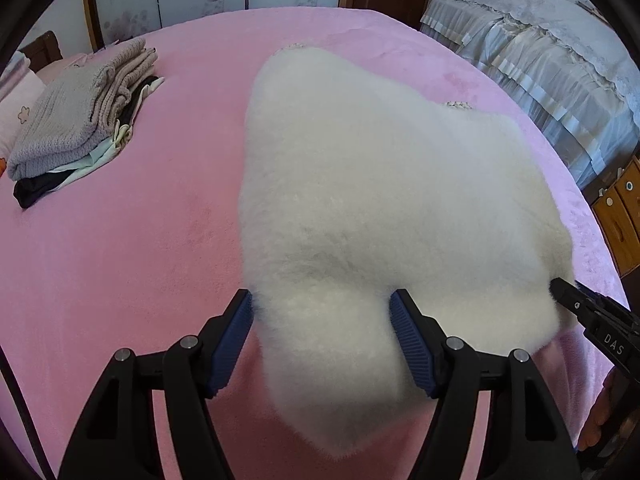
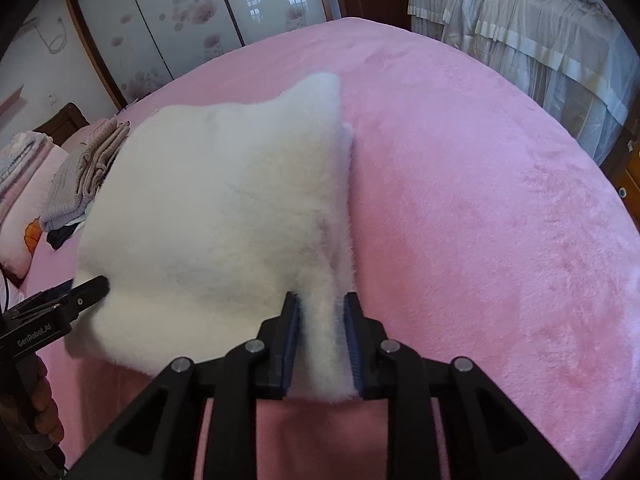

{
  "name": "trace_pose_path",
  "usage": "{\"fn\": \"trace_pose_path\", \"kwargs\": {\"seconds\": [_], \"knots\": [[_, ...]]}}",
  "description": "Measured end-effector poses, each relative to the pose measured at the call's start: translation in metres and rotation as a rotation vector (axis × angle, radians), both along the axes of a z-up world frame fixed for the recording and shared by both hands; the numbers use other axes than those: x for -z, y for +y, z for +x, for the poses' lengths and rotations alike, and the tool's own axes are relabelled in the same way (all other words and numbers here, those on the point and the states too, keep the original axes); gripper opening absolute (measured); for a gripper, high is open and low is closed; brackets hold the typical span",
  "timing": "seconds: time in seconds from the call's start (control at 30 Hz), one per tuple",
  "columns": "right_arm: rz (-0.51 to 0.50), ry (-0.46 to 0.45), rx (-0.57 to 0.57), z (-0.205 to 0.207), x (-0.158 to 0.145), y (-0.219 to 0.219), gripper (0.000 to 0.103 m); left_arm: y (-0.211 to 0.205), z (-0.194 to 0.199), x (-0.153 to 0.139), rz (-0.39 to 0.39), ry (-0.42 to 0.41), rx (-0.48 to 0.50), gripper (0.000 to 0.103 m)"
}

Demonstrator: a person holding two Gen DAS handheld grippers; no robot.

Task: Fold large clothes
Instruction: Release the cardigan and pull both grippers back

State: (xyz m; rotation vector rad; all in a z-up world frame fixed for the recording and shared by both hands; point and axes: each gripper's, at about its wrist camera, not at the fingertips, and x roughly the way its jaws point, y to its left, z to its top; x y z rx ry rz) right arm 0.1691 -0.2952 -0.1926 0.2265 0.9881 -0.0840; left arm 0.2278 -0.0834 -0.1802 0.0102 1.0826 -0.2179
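A white fluffy garment lies folded on the pink bedspread; it also shows in the right wrist view. My left gripper is wide open, its blue pads either side of the garment's near left corner. My right gripper is shut on the garment's near right edge, with fleece pinched between the pads. Each gripper's tip shows in the other's view, the right one and the left one, against the garment's near edge.
A stack of folded clothes sits at the bed's far left, beside a pillow. A second bed with a lace cover stands at the right. Wooden drawers are at the far right. Sliding wardrobe doors are behind.
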Motion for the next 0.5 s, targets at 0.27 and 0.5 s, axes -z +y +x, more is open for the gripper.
{"fn": "trace_pose_path", "kwargs": {"seconds": [0.27, 0.5], "knots": [[-0.081, -0.162, -0.043, 0.008, -0.074, 0.003, 0.044, 0.003, 0.012, -0.058, 0.015, -0.116, 0.023, 0.074], [-0.116, -0.1, -0.048, 0.099, -0.064, 0.0, 0.058, -0.003, 0.089, -0.063, 0.018, -0.096, 0.005, 0.074]]}}
